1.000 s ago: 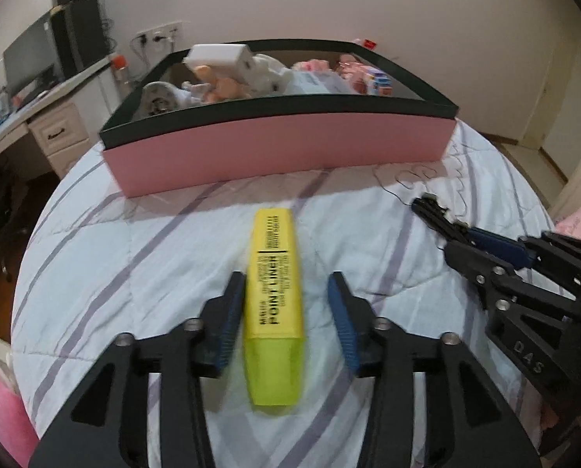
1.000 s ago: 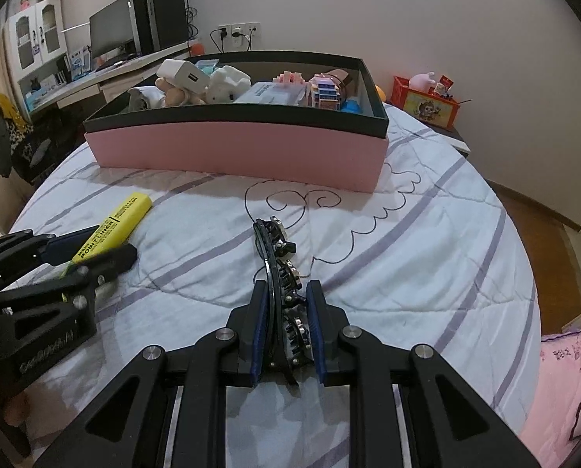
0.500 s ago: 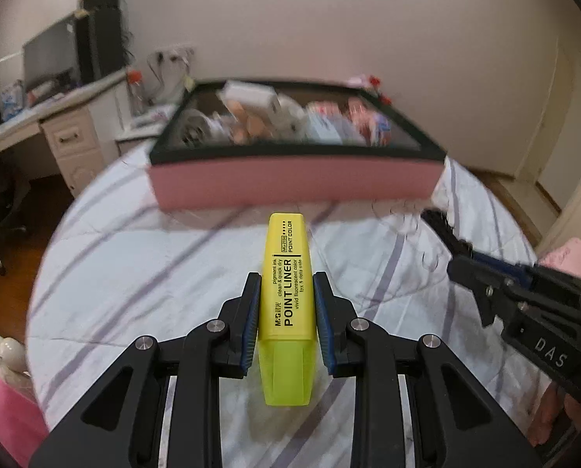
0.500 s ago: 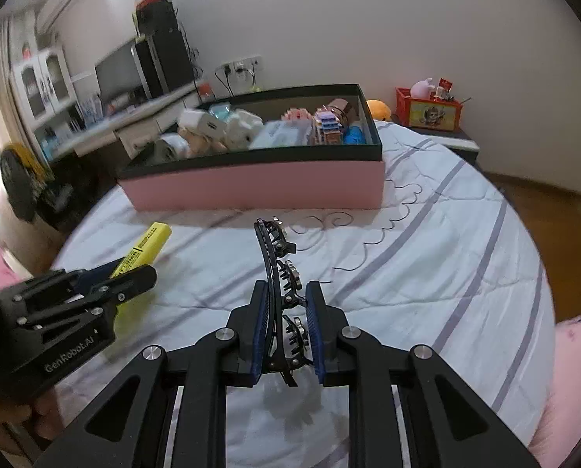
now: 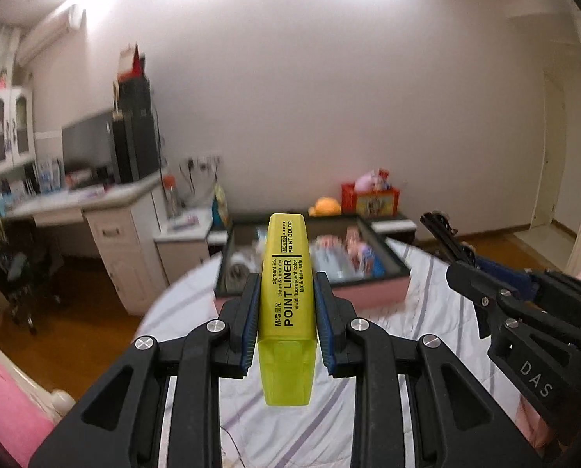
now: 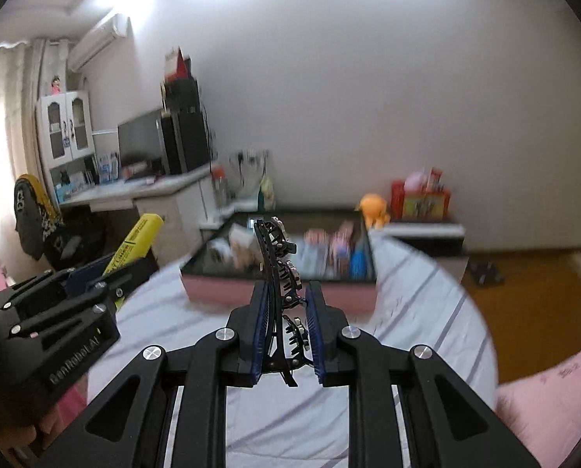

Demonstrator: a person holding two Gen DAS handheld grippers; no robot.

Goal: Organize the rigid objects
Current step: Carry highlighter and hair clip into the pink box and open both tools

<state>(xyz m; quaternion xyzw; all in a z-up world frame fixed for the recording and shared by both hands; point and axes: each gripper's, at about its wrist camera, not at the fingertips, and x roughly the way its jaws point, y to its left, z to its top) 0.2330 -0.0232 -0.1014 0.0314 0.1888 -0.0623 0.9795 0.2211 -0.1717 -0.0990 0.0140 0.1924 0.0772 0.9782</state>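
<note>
- Your left hand-held gripper has just closed on the flat yellow plastic highlighter pen; a second ago the jaws stood apart around it on the bed, and now the blue pads clamp its sides with it clear of the striped white quilt.
- Your right hand-held gripper stays clamped on the black toothed hair clip, also lifted off the quilt.
- Both pickups look done; carrying them to the pink-sided, black-rimmed box ahead seems the remaining step.
- The left view shows the highlighter's printed label and the grip on it; the right view shows it only obliquely at the left edge.
- The right view alone shows the clip's teeth between the pads, and the box contents are blurred in both of the 2 views.
</note>
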